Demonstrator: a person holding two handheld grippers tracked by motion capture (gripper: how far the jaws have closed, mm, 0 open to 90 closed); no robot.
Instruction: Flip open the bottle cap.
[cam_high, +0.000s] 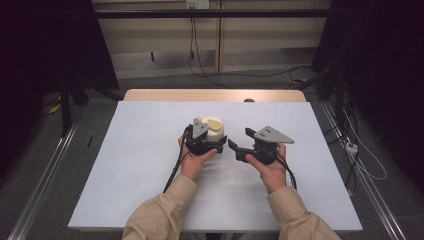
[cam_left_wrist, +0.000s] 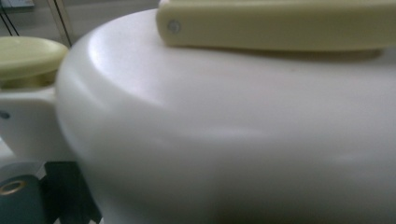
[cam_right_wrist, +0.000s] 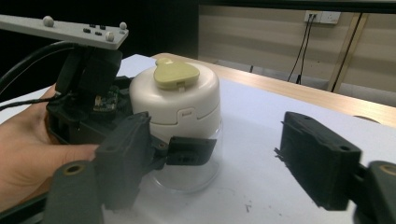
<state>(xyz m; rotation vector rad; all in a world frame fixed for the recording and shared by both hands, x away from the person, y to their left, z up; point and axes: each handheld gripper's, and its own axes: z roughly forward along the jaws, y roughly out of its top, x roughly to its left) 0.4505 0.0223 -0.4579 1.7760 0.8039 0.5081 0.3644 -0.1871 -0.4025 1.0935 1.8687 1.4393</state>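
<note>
Right gripper view, nearest: two black jaws of the right gripper (cam_right_wrist: 210, 163) standing well apart, nothing between them, not touching anything. Just beyond, a small container (cam_right_wrist: 180, 121) with white cap, pale yellow lid tab (cam_right_wrist: 176, 74) on top and clear lower body, standing upright on the white table cover (cam_right_wrist: 261, 140). Beside it the left gripper (cam_right_wrist: 182, 151), held by a hand (cam_right_wrist: 28, 140), with one dark jaw lying against the clear body under the cap; the other jaw hidden behind the container, so a firm hold looks likely but cannot be told for sure.

Left gripper view: very close to the white cap (cam_left_wrist: 233, 130), yellow tab (cam_left_wrist: 280, 23) above.

High view: container (cam_high: 214, 129) near the middle of the table, left gripper (cam_high: 207, 142) at it, right gripper (cam_high: 240, 142) just beside, apart from it. Farther off, wooden table edge (cam_high: 215, 95), then cables and floor.

Judging the progress: container steadied, yellow tab apparently closed and untouched; opening or working on the cap probably left to do.
</note>
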